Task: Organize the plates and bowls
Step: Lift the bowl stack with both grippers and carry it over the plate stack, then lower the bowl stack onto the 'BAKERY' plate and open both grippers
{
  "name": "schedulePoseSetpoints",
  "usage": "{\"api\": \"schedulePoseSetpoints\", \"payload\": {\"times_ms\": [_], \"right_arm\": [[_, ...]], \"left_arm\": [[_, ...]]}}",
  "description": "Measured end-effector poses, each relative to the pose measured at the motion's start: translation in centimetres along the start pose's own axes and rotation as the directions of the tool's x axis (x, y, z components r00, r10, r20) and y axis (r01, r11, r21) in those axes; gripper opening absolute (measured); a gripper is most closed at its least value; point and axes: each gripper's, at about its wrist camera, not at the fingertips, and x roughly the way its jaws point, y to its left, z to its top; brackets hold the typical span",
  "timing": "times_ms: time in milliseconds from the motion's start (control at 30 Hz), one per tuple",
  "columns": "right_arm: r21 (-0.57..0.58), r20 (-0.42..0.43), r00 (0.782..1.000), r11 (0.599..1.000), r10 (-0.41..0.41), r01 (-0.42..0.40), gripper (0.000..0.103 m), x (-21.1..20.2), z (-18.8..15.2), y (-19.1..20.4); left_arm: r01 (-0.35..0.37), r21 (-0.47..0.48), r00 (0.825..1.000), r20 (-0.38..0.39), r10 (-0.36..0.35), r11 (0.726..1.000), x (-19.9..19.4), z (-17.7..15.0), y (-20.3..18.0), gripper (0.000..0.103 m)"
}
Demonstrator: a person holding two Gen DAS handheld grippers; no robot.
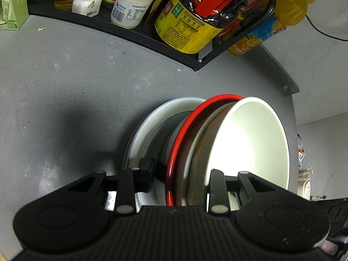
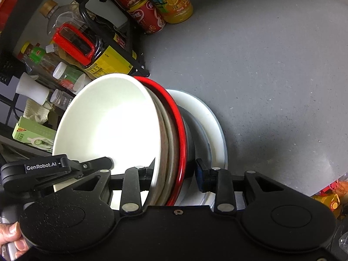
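**Left wrist view.** The left gripper [image 1: 182, 171] points steeply down at a nest of three bowls at 5 o'clock. A white bowl [image 1: 250, 141] sits innermost, in a brown bowl [image 1: 202, 152], in a red-rimmed bowl [image 1: 171, 154]. Its jaws are partly closed and straddle all three rims. The inner finger lies against the white bowl's wall. I cannot tell whether the outer pad presses the red rim or stands just off it. Under the nest, toward 7 o'clock, lies a white plate [image 1: 141, 134] on the grey countertop [image 1: 76, 97]. The condiment rack [image 1: 130, 37] runs across 12 o'clock, well apart.

**Right wrist view.** The right gripper [image 2: 176, 171] straddles the same rims from another side, with the white bowl [image 2: 108, 126] at 9 o'clock and the plate [image 2: 215, 126] at 3 o'clock. Its jaws are partly open: the inner finger is at the white wall, and a dark gap shows between the blue outer pad and the red rim [image 2: 182, 134]. The other gripper's finger reaches into the bowl at 8 o'clock, and a person's hand [image 2: 10, 237] shows at the lower left.

The step looks like seating the nest on the plate. To do it well:
- Make sure the base rests flat and centred before either grip goes fully slack.
- Open both jaws evenly.
- Lift straight out along the fingers so no pad drags a rim and tips the stack.
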Motion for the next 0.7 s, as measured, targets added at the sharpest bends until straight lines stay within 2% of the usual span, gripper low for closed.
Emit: {"api": "schedulePoseSetpoints", "payload": {"times_ms": [300,367,500,700], "right_arm": [[0.01,0.004,1.0,1.0,-0.004,0.004,0.041,0.2,0.0,0.1],[0.014,0.005,1.0,1.0,-0.006,0.006,0.041,0.1,-0.1,0.1],[0.003,0.029,1.0,1.0,-0.004,0.004,0.044,-0.7,-0.1,0.3],[-0.028,0.098,0.995,1.0,0.014,-0.012,0.061,-3.0,-0.2,0.4]], "left_arm": [[-0.019,0.053,1.0,-0.02,0.02,0.998,0.4,0.6,-0.7,0.032],[-0.032,0.073,0.999,-0.012,0.033,0.997,0.4,0.7,-1.0,0.035],[-0.043,0.082,0.999,-0.013,0.044,0.996,0.1,1.0,-1.1,0.046],[-0.072,0.103,0.997,0.015,0.071,0.992,-1.0,1.1,-1.8,0.068]]}}
